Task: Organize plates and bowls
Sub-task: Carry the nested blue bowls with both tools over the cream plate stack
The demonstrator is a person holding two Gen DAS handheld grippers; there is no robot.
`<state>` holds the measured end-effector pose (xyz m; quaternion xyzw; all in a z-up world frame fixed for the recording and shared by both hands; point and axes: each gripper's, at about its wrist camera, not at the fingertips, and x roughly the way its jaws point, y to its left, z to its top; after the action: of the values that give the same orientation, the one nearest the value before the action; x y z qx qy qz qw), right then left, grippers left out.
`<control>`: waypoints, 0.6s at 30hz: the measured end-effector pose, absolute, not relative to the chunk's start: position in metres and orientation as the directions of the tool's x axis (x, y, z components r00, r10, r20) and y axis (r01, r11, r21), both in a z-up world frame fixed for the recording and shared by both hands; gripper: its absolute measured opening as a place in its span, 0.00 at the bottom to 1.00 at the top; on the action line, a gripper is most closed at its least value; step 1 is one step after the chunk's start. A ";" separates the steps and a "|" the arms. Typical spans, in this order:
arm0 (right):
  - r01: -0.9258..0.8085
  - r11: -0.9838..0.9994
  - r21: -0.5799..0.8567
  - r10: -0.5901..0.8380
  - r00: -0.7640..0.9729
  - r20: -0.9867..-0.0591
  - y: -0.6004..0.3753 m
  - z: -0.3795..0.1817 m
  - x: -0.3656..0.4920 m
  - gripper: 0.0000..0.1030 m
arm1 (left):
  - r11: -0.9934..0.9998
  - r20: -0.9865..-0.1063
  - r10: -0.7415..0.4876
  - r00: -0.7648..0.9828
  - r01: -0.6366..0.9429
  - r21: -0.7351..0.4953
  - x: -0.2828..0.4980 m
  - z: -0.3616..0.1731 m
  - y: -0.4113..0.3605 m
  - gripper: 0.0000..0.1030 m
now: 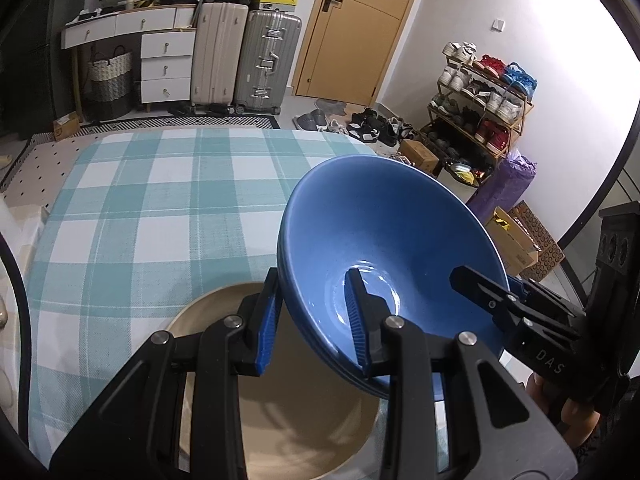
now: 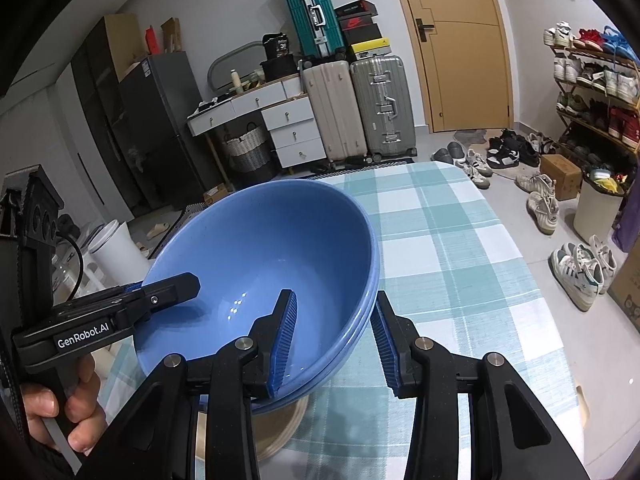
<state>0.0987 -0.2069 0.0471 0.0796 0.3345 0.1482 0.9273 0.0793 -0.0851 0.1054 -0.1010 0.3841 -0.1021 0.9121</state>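
A stack of blue bowls (image 1: 380,232) (image 2: 260,248) hangs tilted above a beige plate (image 1: 304,420) (image 2: 280,428) on the checked tablecloth. My left gripper (image 1: 314,320) is shut on the stack's left rim, one pad inside and one outside. My right gripper (image 2: 336,340) is shut on the opposite rim in the same way. Each wrist view shows the other gripper across the bowl: the right gripper (image 1: 480,284) and the left gripper (image 2: 172,292). A person's hand (image 2: 60,412) holds the left gripper's handle.
The table (image 1: 160,200) (image 2: 460,260) has a teal and white checked cloth. Suitcases (image 1: 244,60), a white drawer unit (image 1: 166,68) and a door (image 1: 360,28) stand behind. A shoe rack (image 1: 480,92) and loose shoes (image 2: 576,276) fill the floor at the right.
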 end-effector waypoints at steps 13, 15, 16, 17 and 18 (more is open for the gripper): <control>-0.263 0.930 0.259 0.368 0.714 -0.597 -0.175 0.043 0.093 0.39 | 0.970 -0.694 -0.212 0.688 0.062 -0.235 0.057 0.104 -0.058 0.27; -0.274 0.926 0.259 0.377 0.708 -0.598 -0.168 0.041 0.093 0.39 | 0.971 -0.695 -0.203 0.689 0.050 -0.234 0.054 0.103 -0.051 0.27; -0.279 0.925 0.257 0.379 0.705 -0.599 -0.165 0.040 0.093 0.39 | 0.971 -0.697 -0.199 0.689 0.043 -0.234 0.053 0.102 -0.048 0.27; -0.286 0.923 0.257 0.384 0.701 -0.601 -0.161 0.039 0.094 0.39 | 0.971 -0.698 -0.194 0.689 0.034 -0.236 0.052 0.102 -0.045 0.27; -0.291 0.922 0.256 0.387 0.697 -0.603 -0.159 0.037 0.094 0.39 | 0.971 -0.699 -0.188 0.689 0.026 -0.236 0.052 0.101 -0.042 0.27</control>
<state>0.0942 -0.1585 0.0375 0.0708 0.3425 0.1845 0.9185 0.0523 -0.0420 0.1005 -0.1039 0.3897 -0.0588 0.9132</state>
